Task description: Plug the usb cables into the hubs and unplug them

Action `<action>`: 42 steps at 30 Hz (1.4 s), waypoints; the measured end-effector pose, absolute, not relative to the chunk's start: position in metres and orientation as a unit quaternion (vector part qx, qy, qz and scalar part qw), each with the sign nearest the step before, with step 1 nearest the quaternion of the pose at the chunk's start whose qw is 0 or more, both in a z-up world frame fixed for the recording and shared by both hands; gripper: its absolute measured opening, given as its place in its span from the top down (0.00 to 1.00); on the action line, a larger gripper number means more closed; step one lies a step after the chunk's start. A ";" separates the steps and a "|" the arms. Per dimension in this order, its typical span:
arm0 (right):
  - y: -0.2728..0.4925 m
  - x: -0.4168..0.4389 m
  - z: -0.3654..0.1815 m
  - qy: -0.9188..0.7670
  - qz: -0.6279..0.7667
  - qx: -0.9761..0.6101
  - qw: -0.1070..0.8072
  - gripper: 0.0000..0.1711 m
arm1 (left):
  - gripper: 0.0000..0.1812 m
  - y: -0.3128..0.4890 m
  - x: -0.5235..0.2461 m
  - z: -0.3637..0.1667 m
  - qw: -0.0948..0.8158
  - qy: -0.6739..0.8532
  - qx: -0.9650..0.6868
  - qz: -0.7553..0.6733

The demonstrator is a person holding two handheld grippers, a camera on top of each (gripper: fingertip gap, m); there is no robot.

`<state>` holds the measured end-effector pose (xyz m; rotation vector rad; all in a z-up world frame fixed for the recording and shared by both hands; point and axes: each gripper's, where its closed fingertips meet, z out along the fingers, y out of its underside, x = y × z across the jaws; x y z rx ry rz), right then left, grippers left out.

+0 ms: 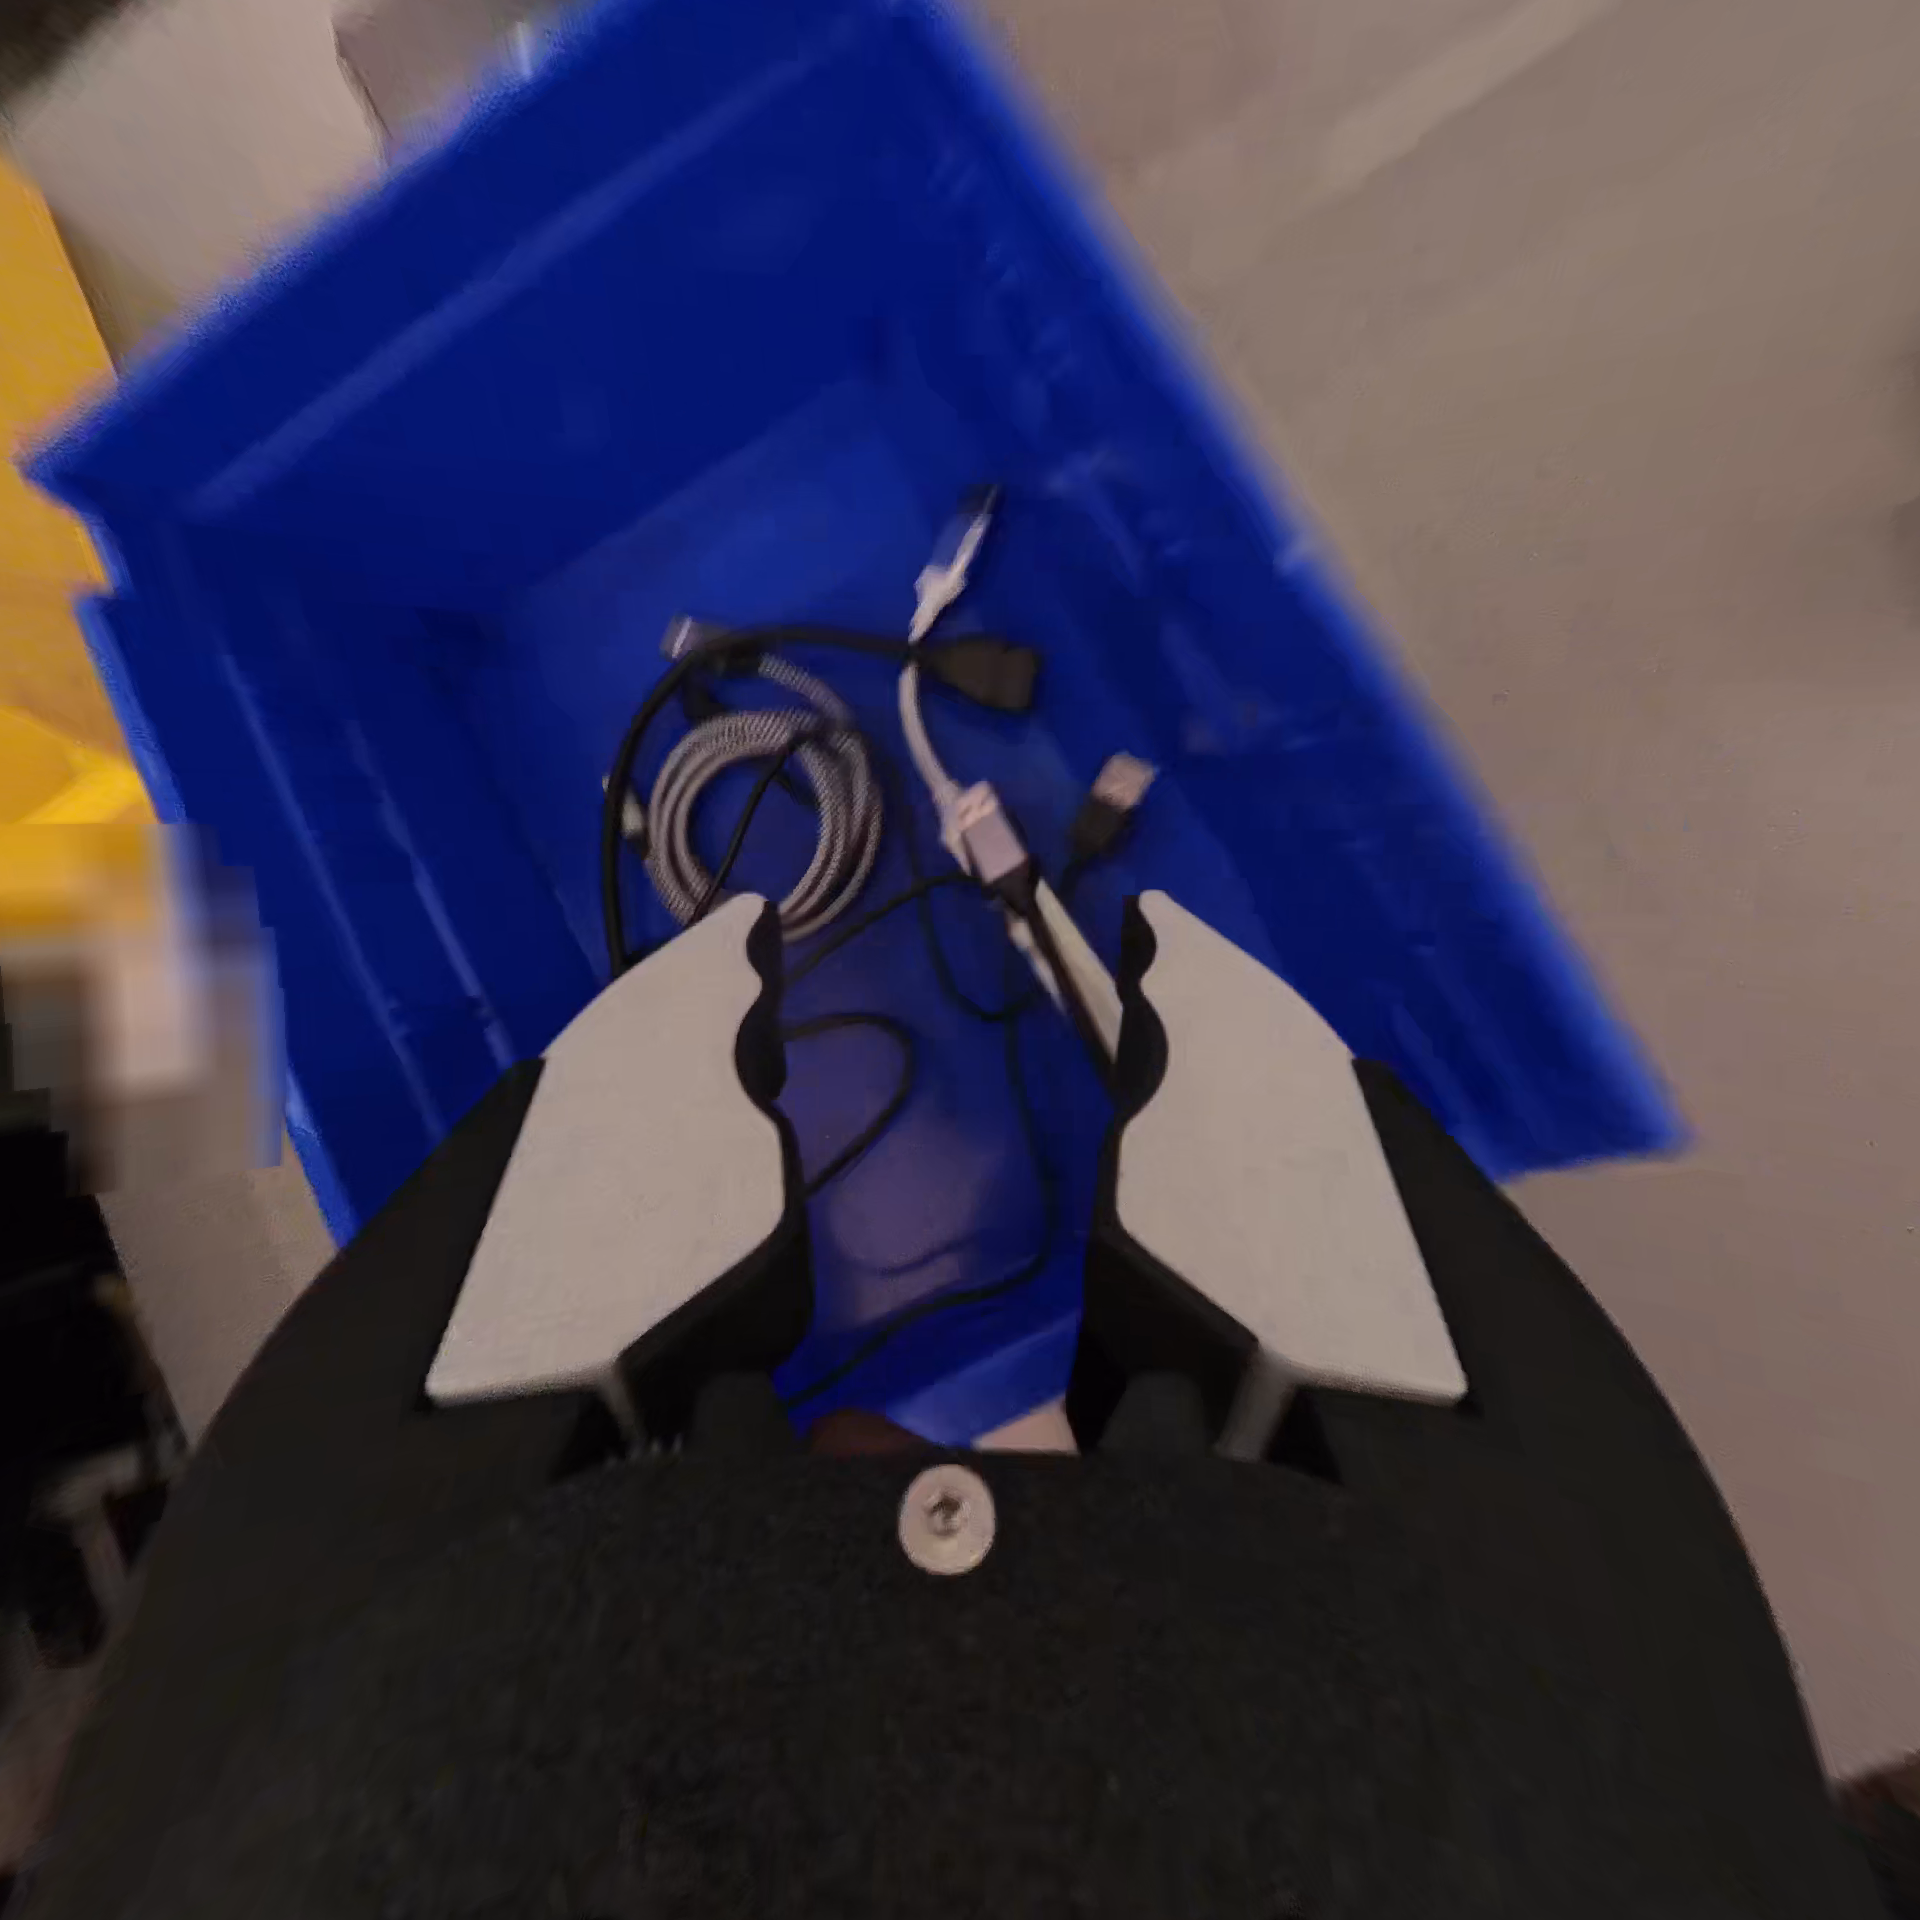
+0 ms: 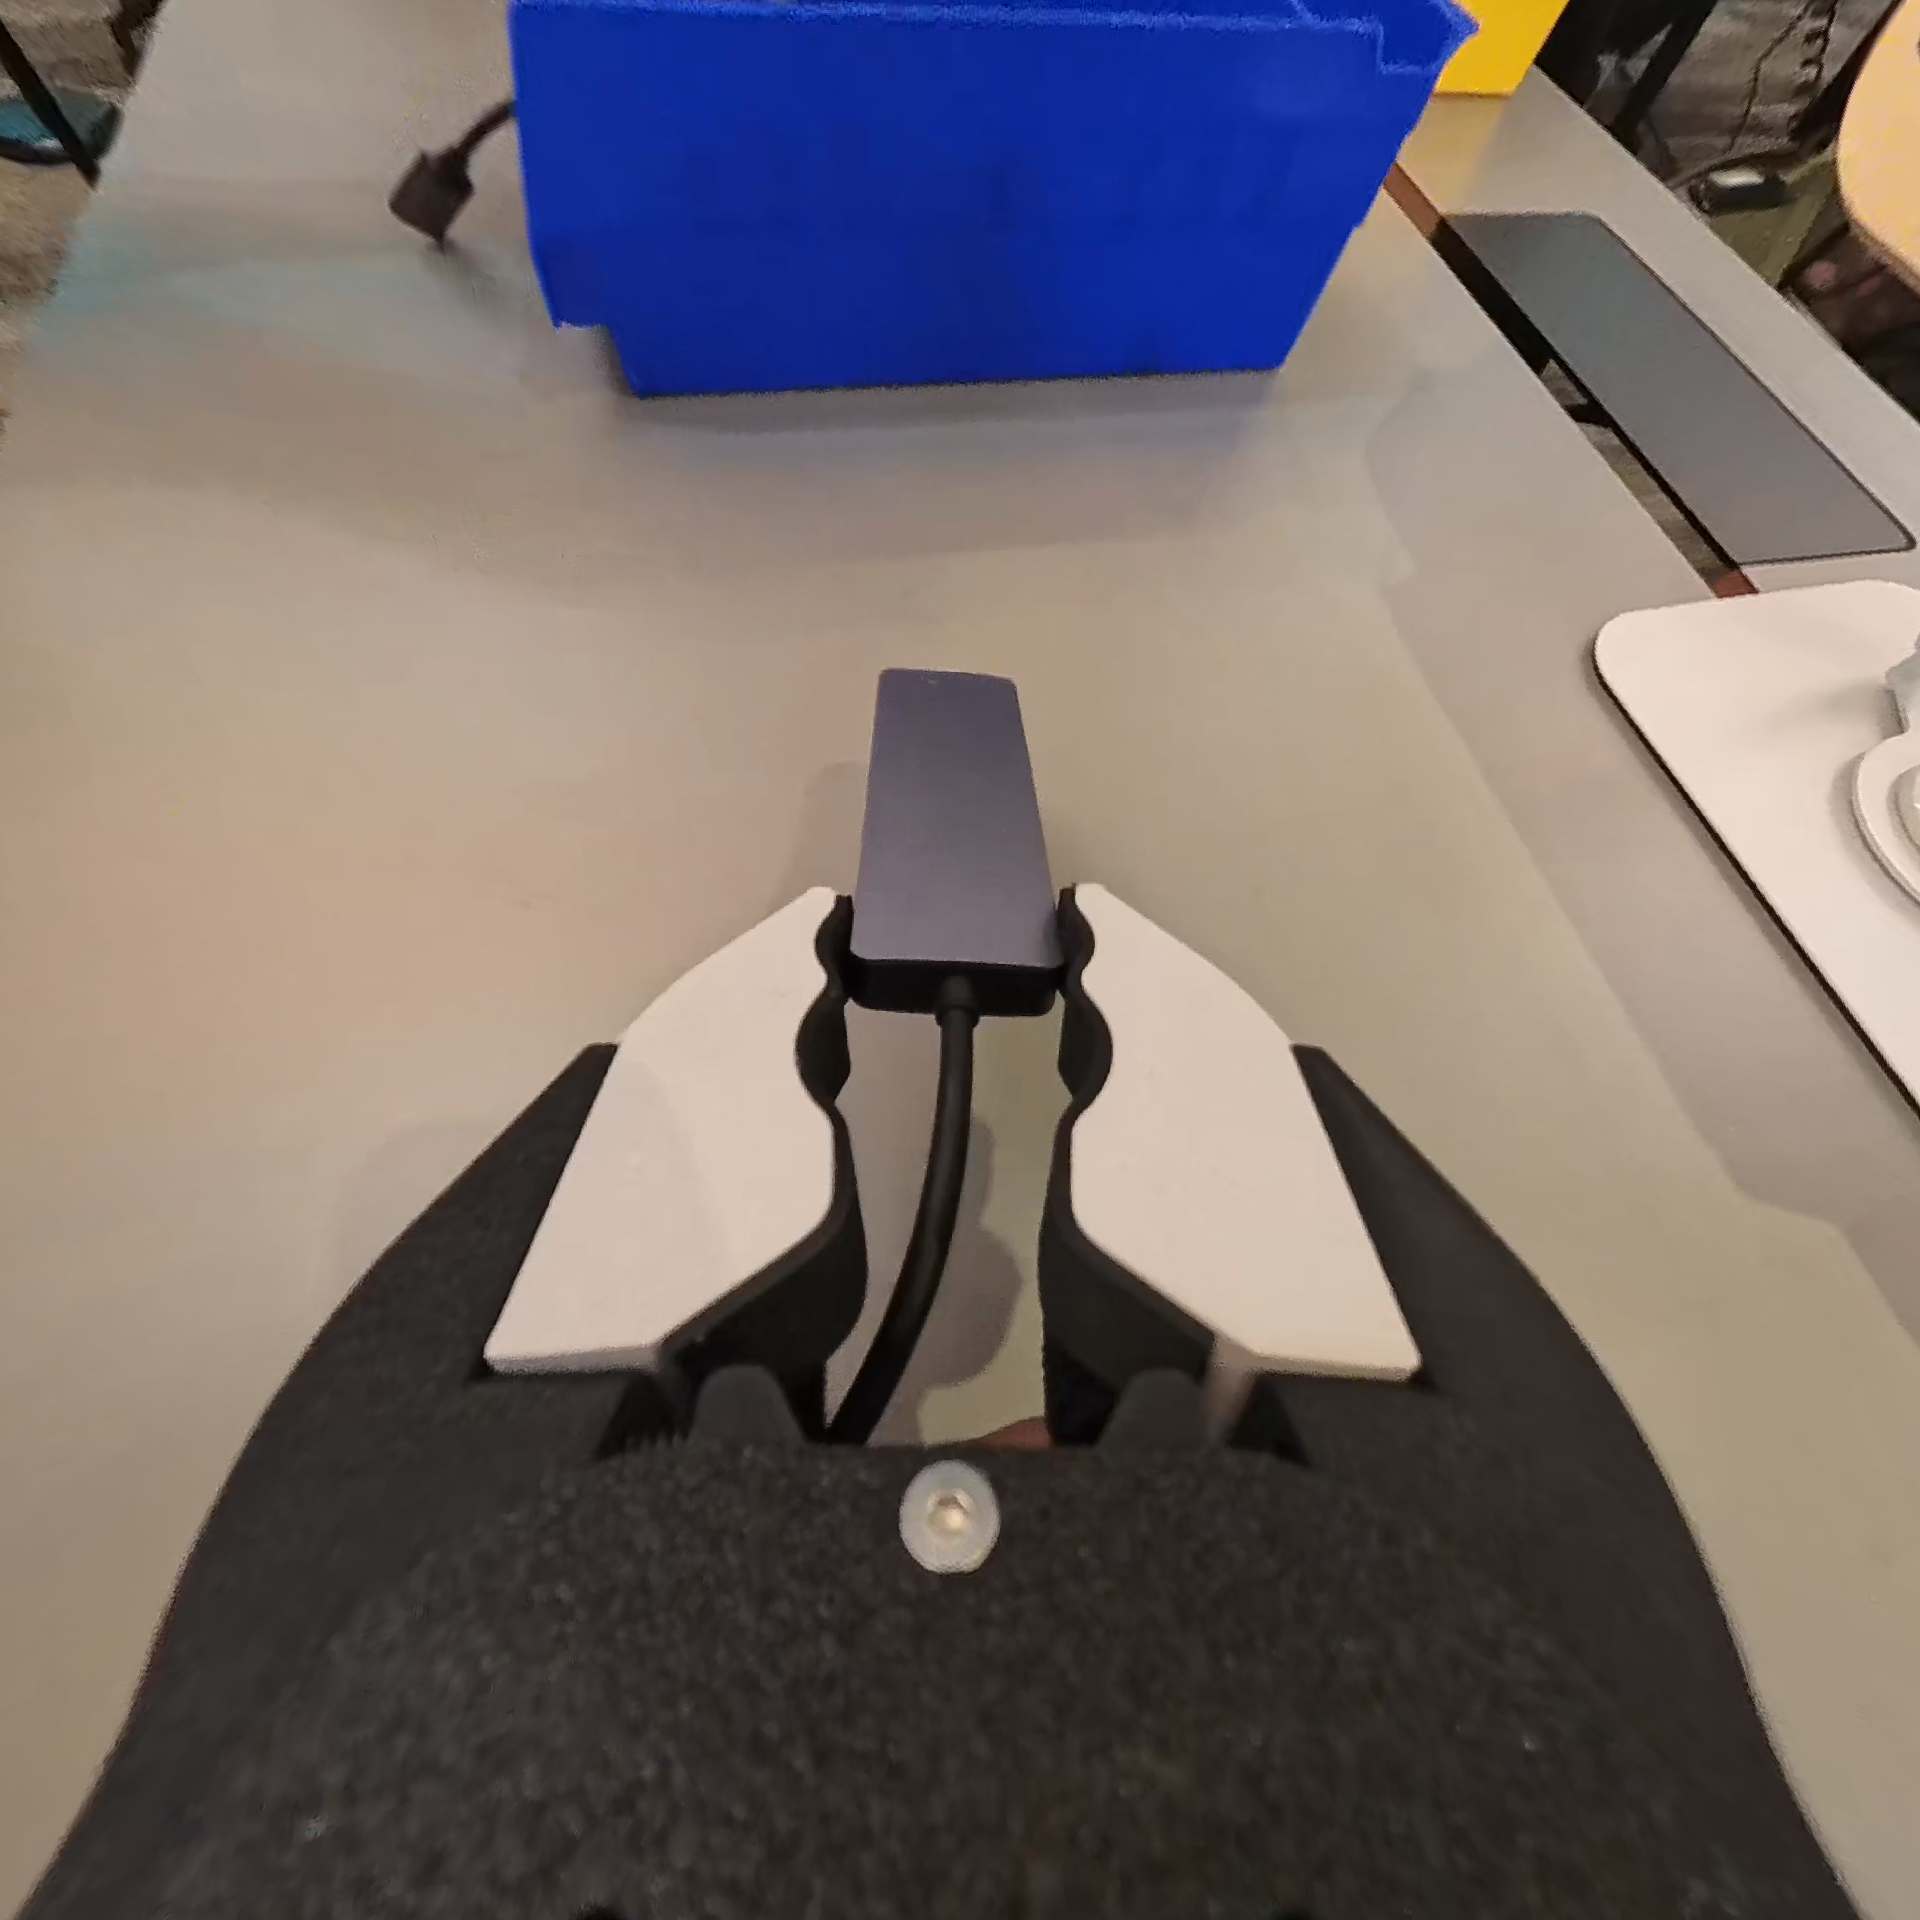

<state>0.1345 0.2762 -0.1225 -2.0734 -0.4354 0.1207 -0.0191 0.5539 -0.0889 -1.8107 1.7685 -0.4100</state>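
Note:
My left gripper [image 1: 948, 914] is open and empty above a blue bin [image 1: 499, 499]. In the bin lie a coiled braided grey cable [image 1: 764, 821], a thin black cable [image 1: 971, 997], a white cable [image 1: 925, 727] and a grey USB plug [image 1: 987, 831]; the view is blurred. My right gripper [image 2: 954, 914] is shut on the near end of a dark grey USB hub [image 2: 948, 821], which points away from me over the grey table [image 2: 312, 727]. The hub's black cord [image 2: 920, 1195] runs back between the fingers.
In the right wrist view the blue bin [image 2: 935, 208] stands at the far side of the table, with a black plug [image 2: 436, 197] lying left of it. A white tray [image 2: 1766, 727] sits at the right edge, a dark panel [image 2: 1662, 384] beyond it. Something yellow [image 1: 52, 520] is left of the bin. Across from one pair of fingers to the other is roughly 35 cm. The dark panel [image 2: 1662, 384] is about 40 cm from my left fingertips.

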 end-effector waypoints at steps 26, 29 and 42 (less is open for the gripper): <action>0.278 0.032 -0.080 -0.308 0.126 -0.785 0.523 0.77 | 0.79 0.302 0.010 -0.107 0.228 0.864 -0.371 -0.252; 0.278 0.053 -0.062 -0.278 0.087 -0.777 0.558 0.70 | 0.79 0.334 -0.009 -0.086 0.282 0.821 -0.412 -0.276; 0.280 0.127 -0.088 -0.171 0.022 -0.824 0.540 0.73 | 0.79 0.597 -0.060 -0.106 0.344 0.529 -0.766 -0.120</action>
